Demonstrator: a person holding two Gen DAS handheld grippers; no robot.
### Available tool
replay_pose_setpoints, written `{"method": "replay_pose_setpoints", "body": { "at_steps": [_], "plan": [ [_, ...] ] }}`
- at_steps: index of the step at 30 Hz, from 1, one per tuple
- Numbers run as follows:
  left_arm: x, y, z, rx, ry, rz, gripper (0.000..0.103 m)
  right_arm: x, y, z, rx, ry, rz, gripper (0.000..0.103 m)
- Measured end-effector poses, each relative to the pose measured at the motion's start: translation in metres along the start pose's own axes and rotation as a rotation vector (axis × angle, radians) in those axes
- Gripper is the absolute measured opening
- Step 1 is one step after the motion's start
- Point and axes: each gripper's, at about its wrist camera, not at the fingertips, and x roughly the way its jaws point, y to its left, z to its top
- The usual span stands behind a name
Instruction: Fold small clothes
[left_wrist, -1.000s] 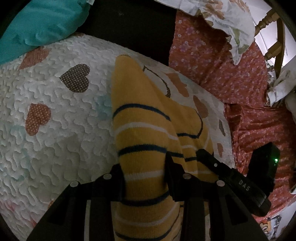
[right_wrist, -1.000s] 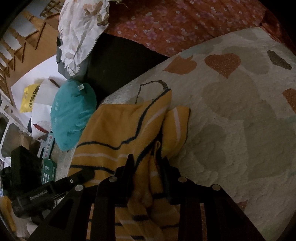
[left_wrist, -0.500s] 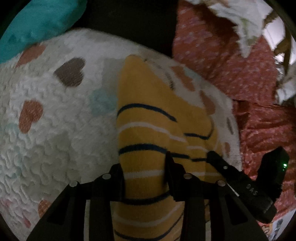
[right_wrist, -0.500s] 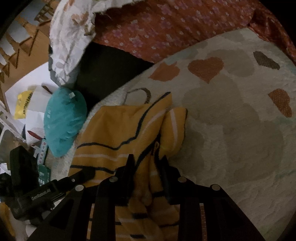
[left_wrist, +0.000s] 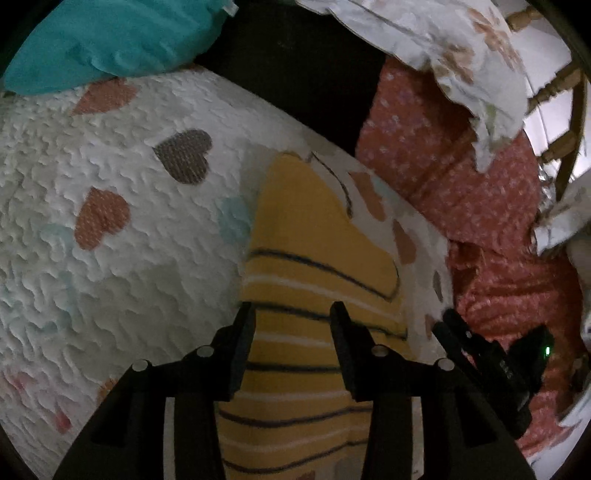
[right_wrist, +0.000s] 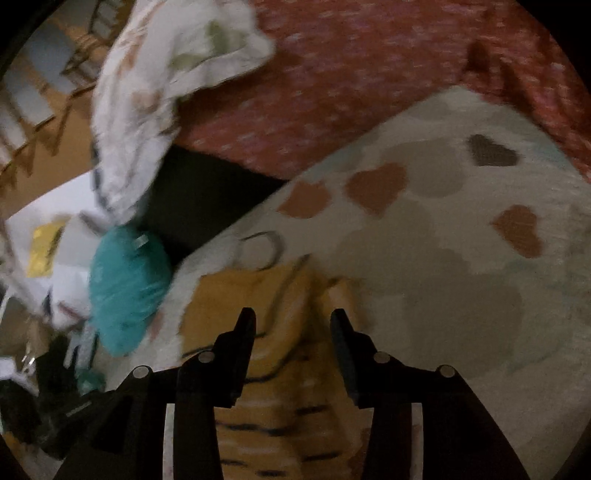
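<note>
Left wrist view: our left gripper (left_wrist: 291, 317), jaws part-open astride the yellow striped garment (left_wrist: 314, 266); pad contact, we cannot tell. It lies on the heart quilt (left_wrist: 110, 258), long axis running near to far.

Right wrist view: our right gripper (right_wrist: 291, 325), jaws opening, blurred cloth between them, equally near.

Yellow striped garment (right_wrist: 295, 417) motion-blurred, edge-cropped

Each camera sits close above its own gripper's two fingers, at the lower centre of the frame, and looks steeply down at the heart-print quilt (left_wrist: 110, 258). Both views share the yellow striped garment (left_wrist: 306, 258), the teal cushion (right_wrist: 125, 288) and the red floral cloth (left_wrist: 461, 184), seen from opposite sides.
</note>
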Motion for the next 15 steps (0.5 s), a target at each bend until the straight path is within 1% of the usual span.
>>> {"method": "replay_pose_setpoints", "body": {
  "at_steps": [2,3,4,5,6,7,8,10,11,13,14,15],
  "plan": [
    [0.010,-0.006,-0.008,0.028,0.040,0.022,0.040,0.011,0.007,-0.006,-0.011,0.055,0.034,0.045],
    [0.016,-0.007,-0.014,0.042,0.061,0.050,0.039,0.018,0.010,-0.010,-0.022,0.094,0.034,0.045],
    [0.022,-0.009,-0.018,0.057,0.075,0.082,0.039,0.026,0.011,-0.014,-0.036,0.130,0.010,0.045],
    [0.028,-0.011,-0.020,0.072,0.088,0.111,0.039,0.033,0.011,-0.017,-0.053,0.162,-0.038,0.045],
    [0.032,-0.012,-0.023,0.087,0.100,0.135,0.039,0.040,0.008,-0.020,-0.066,0.193,-0.104,0.045],
    [0.036,-0.013,-0.024,0.098,0.107,0.152,0.039,0.045,0.002,-0.022,-0.069,0.220,-0.156,0.046],
    [0.036,-0.013,-0.024,0.100,0.109,0.152,0.039,0.049,-0.005,-0.024,-0.053,0.242,-0.177,0.047],
    [0.031,-0.011,-0.023,0.090,0.103,0.133,0.039,0.046,-0.016,-0.022,0.014,0.237,-0.139,0.048],
    [0.028,-0.010,-0.022,0.085,0.097,0.123,0.039,0.041,-0.016,-0.020,0.022,0.225,-0.125,0.048],
    [0.017,-0.007,-0.025,0.074,0.084,0.097,0.040,0.027,-0.008,-0.016,-0.030,0.165,-0.140,0.046],
    [0.014,-0.006,-0.028,0.069,0.082,0.087,0.039,0.017,-0.001,-0.016,-0.067,0.126,-0.154,0.042],
    [0.010,-0.003,-0.033,0.064,0.086,0.076,0.039,0.008,0.004,-0.017,-0.089,0.098,-0.149,0.037]
  ]
}}
